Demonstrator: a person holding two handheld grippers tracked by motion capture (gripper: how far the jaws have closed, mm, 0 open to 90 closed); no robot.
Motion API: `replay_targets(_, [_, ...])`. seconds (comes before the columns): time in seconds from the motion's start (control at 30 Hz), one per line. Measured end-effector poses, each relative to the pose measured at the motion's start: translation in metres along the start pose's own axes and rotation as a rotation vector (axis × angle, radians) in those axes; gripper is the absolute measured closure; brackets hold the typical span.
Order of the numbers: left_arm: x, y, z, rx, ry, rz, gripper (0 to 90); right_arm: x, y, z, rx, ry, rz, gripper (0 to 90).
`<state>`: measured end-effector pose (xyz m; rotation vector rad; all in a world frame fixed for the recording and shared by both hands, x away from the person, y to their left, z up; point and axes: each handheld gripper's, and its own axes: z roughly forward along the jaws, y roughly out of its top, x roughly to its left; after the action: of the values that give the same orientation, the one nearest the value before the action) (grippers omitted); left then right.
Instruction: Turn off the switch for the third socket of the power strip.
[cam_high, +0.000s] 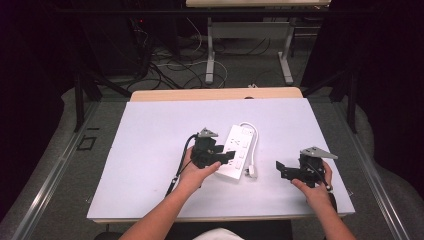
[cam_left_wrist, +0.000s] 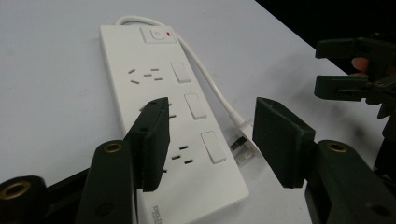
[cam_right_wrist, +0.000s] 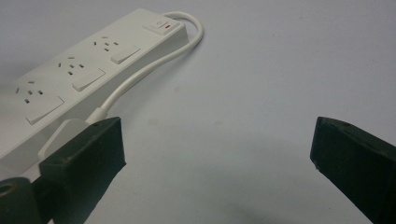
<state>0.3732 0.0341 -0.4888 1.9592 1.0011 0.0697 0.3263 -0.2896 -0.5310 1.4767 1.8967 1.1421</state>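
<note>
Power strip (cam_high: 237, 152) lies flat at the middle of the white tabletop (cam_high: 150, 150), its switch end toward 12 o'clock and its short cord (cam_high: 255, 145) looping down the 3 o'clock side to a plug (cam_high: 251, 172) that rests loose beside it. The left gripper (cam_high: 226, 156) hovers over the strip's near end with fingers (cam_left_wrist: 152, 140) apart, one above the sockets, the other past the strip's edge above the plug; nothing is clamped. The right gripper (cam_high: 281, 170), well off at 3 o'clock, also holds its fingers (cam_right_wrist: 88, 154) wide apart over bare tabletop, with the plug just beyond one of them.

The work appears barely begun: the strip is untouched, the plug unheld, and a grasp is yet to come. Open room is generous toward 9 o'clock and 12 o'clock, where the sheet lies bare. The tabletop's near edge runs close under both wrists at 6 o'clock, and its 3 o'clock edge sits near the right hand (cam_high: 315, 187), leaving less margin there.
</note>
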Motion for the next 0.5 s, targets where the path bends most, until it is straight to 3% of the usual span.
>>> replay_targets(0.13, [-0.001, 0.0, 0.005, 0.019, -0.009, 0.0, 47.9, 0.0, 0.0, 0.0, 0.0, 0.001, 0.0, 2.4])
replay_targets(0.2, [-0.002, -0.001, 0.009, 0.035, -0.023, -0.022, 48.5, 0.0, 0.0, 0.0, 0.001, 0.002, -0.002, 2.4])
replay_targets(0.5, [-0.002, -0.002, 0.021, 0.077, -0.034, -0.052, 52.1, 0.0, 0.0, 0.001, -0.003, 0.0, -0.006, 2.4])
